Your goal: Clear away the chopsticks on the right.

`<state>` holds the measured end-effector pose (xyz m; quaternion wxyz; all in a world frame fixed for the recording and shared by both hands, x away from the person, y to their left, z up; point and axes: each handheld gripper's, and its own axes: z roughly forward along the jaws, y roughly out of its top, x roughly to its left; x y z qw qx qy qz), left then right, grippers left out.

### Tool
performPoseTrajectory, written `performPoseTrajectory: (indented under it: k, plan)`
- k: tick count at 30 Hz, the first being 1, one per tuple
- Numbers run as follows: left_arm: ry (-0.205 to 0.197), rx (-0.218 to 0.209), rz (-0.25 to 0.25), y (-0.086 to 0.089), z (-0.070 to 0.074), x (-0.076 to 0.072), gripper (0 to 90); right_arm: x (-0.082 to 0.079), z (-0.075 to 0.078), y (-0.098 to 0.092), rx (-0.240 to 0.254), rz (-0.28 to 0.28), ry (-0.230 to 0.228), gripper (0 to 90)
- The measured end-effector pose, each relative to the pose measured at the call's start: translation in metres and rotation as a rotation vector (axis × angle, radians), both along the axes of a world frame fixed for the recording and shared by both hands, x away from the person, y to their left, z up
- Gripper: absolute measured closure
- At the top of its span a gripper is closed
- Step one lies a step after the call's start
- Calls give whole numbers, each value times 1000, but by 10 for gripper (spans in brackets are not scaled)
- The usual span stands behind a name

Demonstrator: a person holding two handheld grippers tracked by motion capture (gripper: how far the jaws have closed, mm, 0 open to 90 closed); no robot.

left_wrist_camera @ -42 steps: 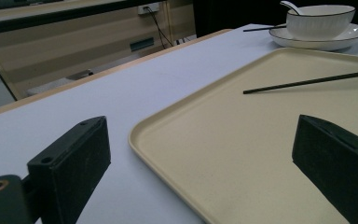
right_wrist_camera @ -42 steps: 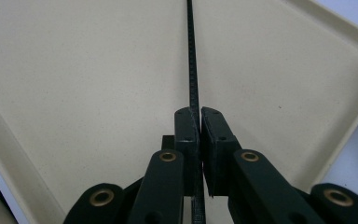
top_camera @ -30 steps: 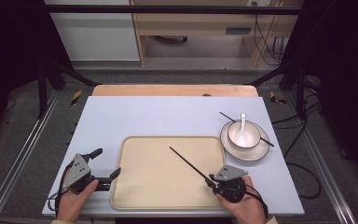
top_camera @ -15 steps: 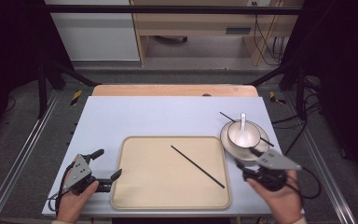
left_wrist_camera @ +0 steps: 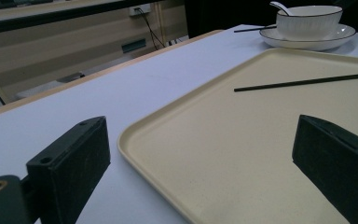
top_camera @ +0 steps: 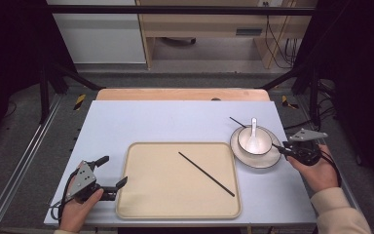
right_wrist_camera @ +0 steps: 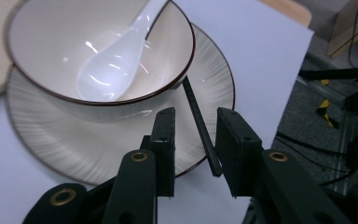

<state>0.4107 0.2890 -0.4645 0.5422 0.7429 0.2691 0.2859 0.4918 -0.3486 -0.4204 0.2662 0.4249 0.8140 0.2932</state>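
Right gripper view: jaws straddle chopstick (right_wrist_camera: 200, 126) untouched.

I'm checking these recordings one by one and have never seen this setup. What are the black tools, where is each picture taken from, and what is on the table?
A person holds a two-jaw tool in each hand. The high view looks down on the table; the other two views come from cameras riding on each tool.

The left gripper rests open at the corner of a beige tray, which carries one black chopstick.

The right gripper sits at the saucer, its jaws on either side of a second chopstick but not closed on it. A bowl with a white spoon stands on the saucer.
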Motion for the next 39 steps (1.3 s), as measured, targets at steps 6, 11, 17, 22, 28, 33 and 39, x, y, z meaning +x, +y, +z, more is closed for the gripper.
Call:
performPoseTrajectory:
  k: [6,11,17,22,28,33,39]
  plan:
    - [-1,3,10,3,1,-1,39,26,-22,2,-45,26,53,654]
    - [4,10,11,3,-1,-1,39,32,-29,4,-67,42,65,758]
    - [-1,19,10,1,0,-1,40,32,-35,4,-35,85,80,847]
    - [-1,19,6,1,-1,-1,41,29,-31,5,-29,63,28,851]
    - [2,22,11,3,-1,-3,41,19,-15,3,7,-37,-62,852]
    - [0,25,18,5,-1,-5,41,2,5,-3,21,-107,-160,851]
    - [3,26,21,4,-2,-4,41,-40,34,20,50,-42,-232,852]
